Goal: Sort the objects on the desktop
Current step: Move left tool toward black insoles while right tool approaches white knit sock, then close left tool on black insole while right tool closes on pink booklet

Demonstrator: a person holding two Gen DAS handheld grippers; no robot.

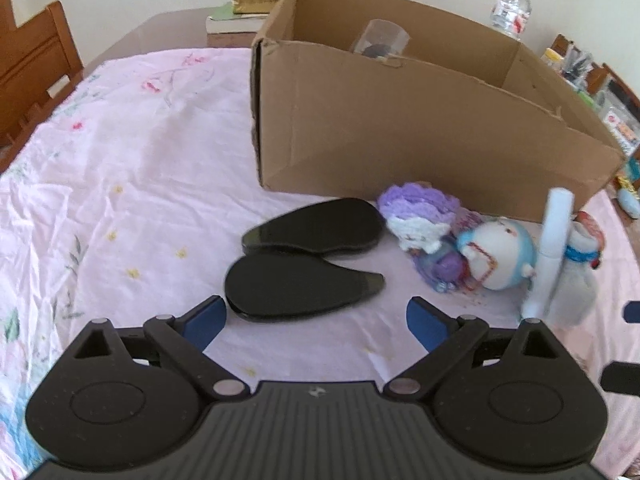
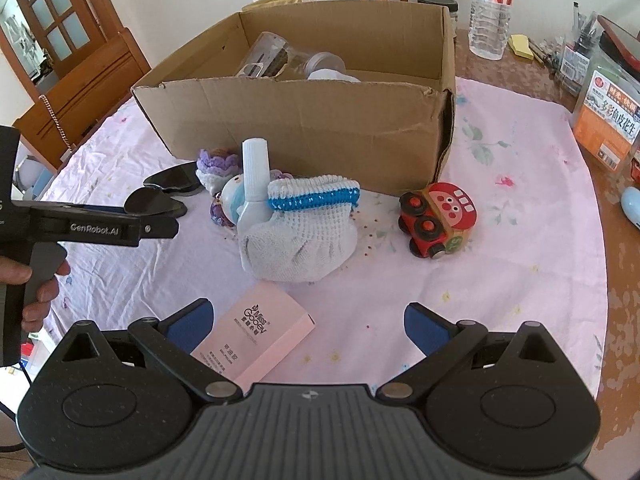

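Observation:
My left gripper (image 1: pixel 316 318) is open and empty, just short of two black teardrop-shaped pieces (image 1: pixel 304 286) on the pink cloth; the gripper also shows in the right wrist view (image 2: pixel 160 226). My right gripper (image 2: pixel 308 320) is open and empty over a pink booklet (image 2: pixel 256 338). Ahead of it lie a white knitted pouch with a blue band (image 2: pixel 304 232), a white tube (image 2: pixel 254 184), a blue-and-white plush (image 1: pixel 498 254), a purple crochet piece (image 1: pixel 420 210) and a red toy train (image 2: pixel 438 218). The cardboard box (image 2: pixel 304 120) stands behind them and holds clear containers.
Water bottle (image 2: pixel 490 4), snack jar (image 2: pixel 608 120) and pen holders (image 2: pixel 576 52) stand at the right of the table. Wooden chairs (image 1: pixel 28 64) ring the table. A tissue box on books (image 1: pixel 256 4) sits behind the box. Cloth left of the box is bare.

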